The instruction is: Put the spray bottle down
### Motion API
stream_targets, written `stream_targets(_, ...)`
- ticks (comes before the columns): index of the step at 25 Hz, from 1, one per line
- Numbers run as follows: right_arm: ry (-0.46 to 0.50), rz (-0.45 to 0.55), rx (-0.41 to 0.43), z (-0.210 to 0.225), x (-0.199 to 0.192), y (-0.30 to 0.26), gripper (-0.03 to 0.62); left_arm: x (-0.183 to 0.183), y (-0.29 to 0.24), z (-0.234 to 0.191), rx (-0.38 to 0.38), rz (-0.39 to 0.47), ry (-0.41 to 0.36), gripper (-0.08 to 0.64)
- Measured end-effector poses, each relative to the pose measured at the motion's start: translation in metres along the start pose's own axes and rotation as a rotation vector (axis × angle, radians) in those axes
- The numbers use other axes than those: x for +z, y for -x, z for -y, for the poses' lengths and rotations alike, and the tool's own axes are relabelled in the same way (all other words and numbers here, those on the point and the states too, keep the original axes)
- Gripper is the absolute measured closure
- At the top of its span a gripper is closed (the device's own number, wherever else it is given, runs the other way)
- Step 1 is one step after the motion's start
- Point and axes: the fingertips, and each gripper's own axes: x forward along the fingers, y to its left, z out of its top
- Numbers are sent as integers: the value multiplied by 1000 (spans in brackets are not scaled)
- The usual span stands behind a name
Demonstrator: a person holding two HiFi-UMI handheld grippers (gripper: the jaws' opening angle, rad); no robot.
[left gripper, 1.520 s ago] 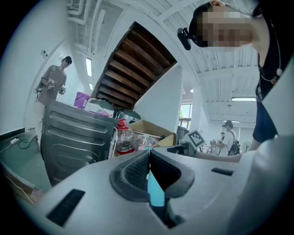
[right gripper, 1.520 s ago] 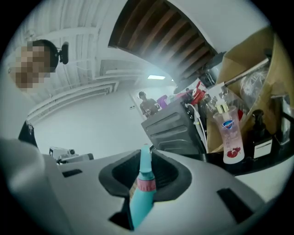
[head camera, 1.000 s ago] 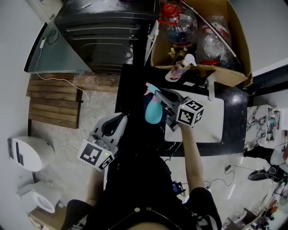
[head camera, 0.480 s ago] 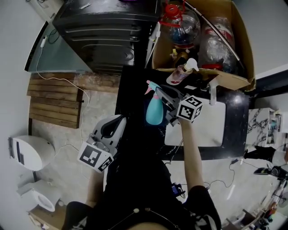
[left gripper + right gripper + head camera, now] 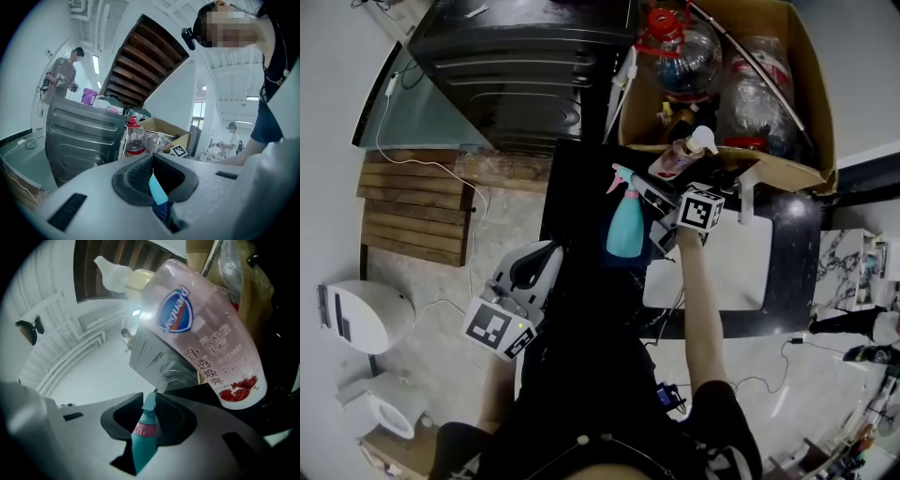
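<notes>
Your right gripper [image 5: 645, 198] clamps the teal spray bottle [image 5: 624, 230] by its neck, over the black table [image 5: 572, 187] — near the cardboard box [image 5: 799, 89] holding 1 red-capped jug [image 5: 679, 49]. Left gripper [image 5: 153, 159] — pinched shut, empty.

A dark grey ribbed metal cabinet [image 5: 516, 66] stands beside an open brown cardboard box [image 5: 811, 112]; inside the box, a clear plastic bottle with a red cap [image 5: 673, 47]; a clear pinkish pump bottle with a white nozzle [image 5: 680, 155] lies tilted at the box's near rim; a black tabletop [image 5: 577, 178] bears a white rectangular board [image 5: 745, 267]; a slatted wooden pallet [image 5: 412, 211] and a white floor appliance [image 5: 356, 319] sit on the floor; behind the cabinet, a person in a grey shirt [image 5: 61, 77] stands near a purple bucket [image 5: 88, 96].
</notes>
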Motion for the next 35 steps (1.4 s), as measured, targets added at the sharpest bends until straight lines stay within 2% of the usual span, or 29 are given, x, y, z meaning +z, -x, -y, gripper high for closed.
stream_targets(8,-97,-15,-68,37,-9,-2,495,-3,-6,-1,2,-15,4,552)
stream_targets(17,-113,-28,-96,53,-13,-3,491,-4,-10,-2,8,-20,8,552)
stream_targets(19,-88,-38,-128,56,-14,-3,489,-5,-10,-3,11,-21,8,552)
stream_targets(23,28,-84,-221,67,-17,2,481,-6,-9,-4,17,-22,13,552)
stream_targets(35,187,-164,-303,67,-23,3,441,-6,-10,-4,12,-22,14,552)
